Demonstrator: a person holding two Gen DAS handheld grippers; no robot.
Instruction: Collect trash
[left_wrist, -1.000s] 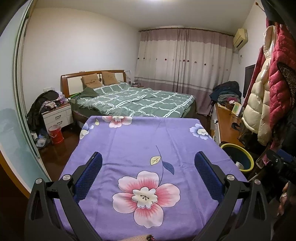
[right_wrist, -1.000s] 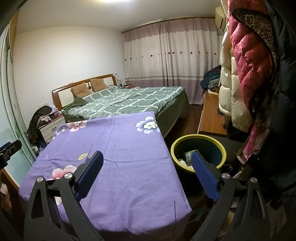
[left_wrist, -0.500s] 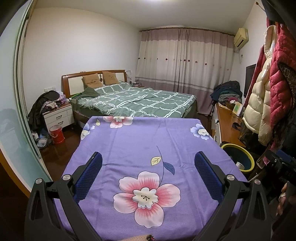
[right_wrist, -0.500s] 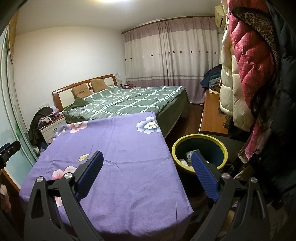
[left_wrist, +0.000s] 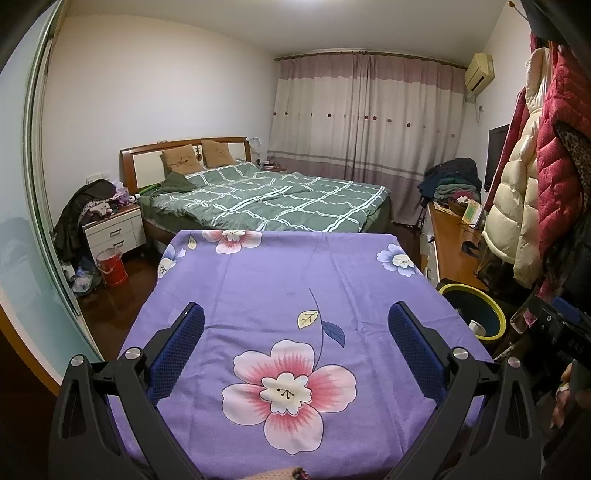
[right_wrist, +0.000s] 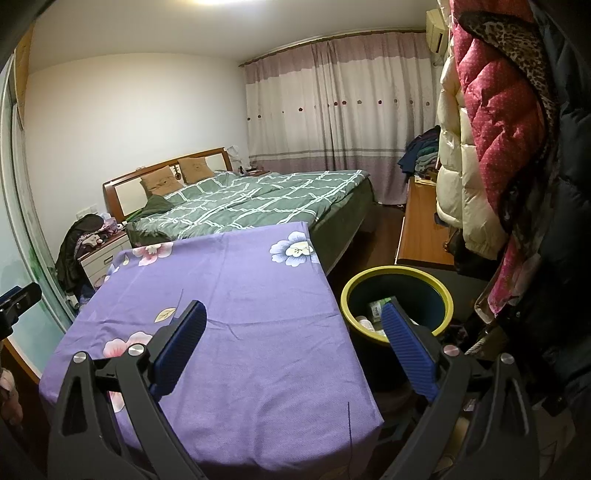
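A dark bin with a yellow-green rim (right_wrist: 397, 275) stands on the floor right of the table; it also shows in the left wrist view (left_wrist: 496, 314). Trash lies inside it, including a green-and-white packet (right_wrist: 376, 308) and white pieces (right_wrist: 364, 325). My right gripper (right_wrist: 293, 317) is open and empty, held above the table's right edge with its right finger over the bin. My left gripper (left_wrist: 295, 319) is open and empty above the table with the purple flowered cloth (left_wrist: 280, 280). No loose trash shows on the cloth.
A bed with a green checked cover (left_wrist: 269, 199) stands behind the table. A white nightstand (left_wrist: 114, 230) and red bucket (left_wrist: 110, 262) are at the left. Coats (right_wrist: 498, 122) hang close on the right beside a wooden desk (right_wrist: 424, 229). A glass sliding door (left_wrist: 22, 221) runs along the left.
Both grippers have drifted slightly; the views shifted a little to the right. Both stay open and empty.
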